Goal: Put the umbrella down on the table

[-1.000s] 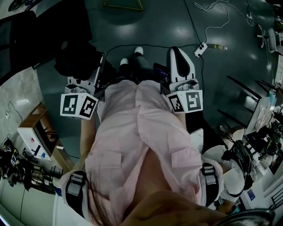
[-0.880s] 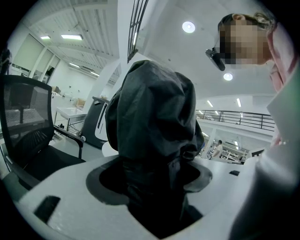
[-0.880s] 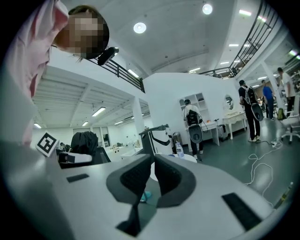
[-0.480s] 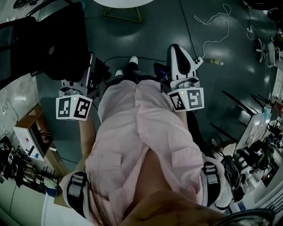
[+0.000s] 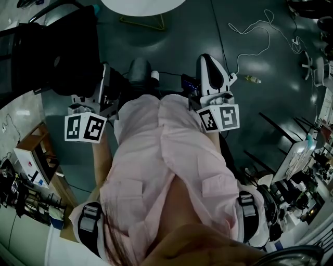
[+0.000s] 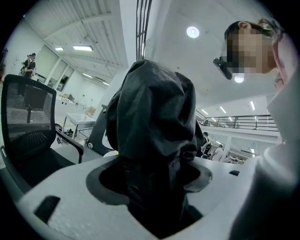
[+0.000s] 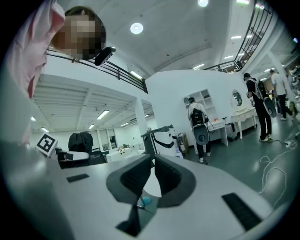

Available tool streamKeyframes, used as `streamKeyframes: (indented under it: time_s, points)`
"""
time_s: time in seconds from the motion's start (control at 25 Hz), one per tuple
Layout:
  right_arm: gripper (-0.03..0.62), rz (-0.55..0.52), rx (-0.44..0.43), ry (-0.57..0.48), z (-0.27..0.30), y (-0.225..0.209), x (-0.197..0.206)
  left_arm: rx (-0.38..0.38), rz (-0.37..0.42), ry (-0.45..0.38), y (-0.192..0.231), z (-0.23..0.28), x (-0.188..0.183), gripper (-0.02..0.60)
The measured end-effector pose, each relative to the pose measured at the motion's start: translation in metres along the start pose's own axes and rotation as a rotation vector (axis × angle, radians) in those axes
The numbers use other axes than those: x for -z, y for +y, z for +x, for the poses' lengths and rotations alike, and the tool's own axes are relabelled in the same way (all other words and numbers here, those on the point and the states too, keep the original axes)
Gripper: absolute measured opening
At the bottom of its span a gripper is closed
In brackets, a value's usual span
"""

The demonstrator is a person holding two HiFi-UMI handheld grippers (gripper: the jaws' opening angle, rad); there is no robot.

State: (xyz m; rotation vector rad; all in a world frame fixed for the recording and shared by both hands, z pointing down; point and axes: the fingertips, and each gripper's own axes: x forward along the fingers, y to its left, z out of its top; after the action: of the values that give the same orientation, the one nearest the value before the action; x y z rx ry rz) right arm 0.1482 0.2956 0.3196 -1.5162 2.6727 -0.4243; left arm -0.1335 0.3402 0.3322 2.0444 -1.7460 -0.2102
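A person in a pale pink shirt stands on a dark teal floor with a hand-held tool at each side, seen from the head camera looking steeply down. The left tool is clamped on a folded black umbrella. In the left gripper view its two grey jaws press on the bunched black fabric from either side, and the umbrella rises up from between them and fills the middle of the frame. The umbrella is held in the air at the person's left, off any tabletop. A black mesh office chair stands just to the left of it, and in the head view the dark fabric cannot be told apart from that chair. The right tool carries nothing: its ribbed jaws are pressed together, tip to tip, with only the bright hall beyond them. The marker cube of the left tool and that of the right tool sit on either side of the shirt. A round white tabletop shows at the far edge of the head view, well apart from both tools. A white cable with a power strip trails over the floor at the far right. In the right gripper view, people stand by white desks at the far right of the hall.
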Motion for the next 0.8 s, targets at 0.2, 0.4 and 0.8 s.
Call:
streamKeyframes:
  time_s: [0.2,0.4,0.8]
  points:
    - [0.04,-0.007,0.019,0.002,0.02,-0.014,-0.004,0.002,0.022,0.001,0.009,0.032,-0.006,0.313]
    - [0.04,-0.008,0.054,0.003,0.055,-0.033,-0.012,0.012,0.015,0.009,0.023,0.075,-0.017,0.313]
    - [0.041,0.013,0.093,-0.011,0.159,-0.025,-0.036,0.093,0.055,0.088,0.069,0.173,-0.064,0.313]
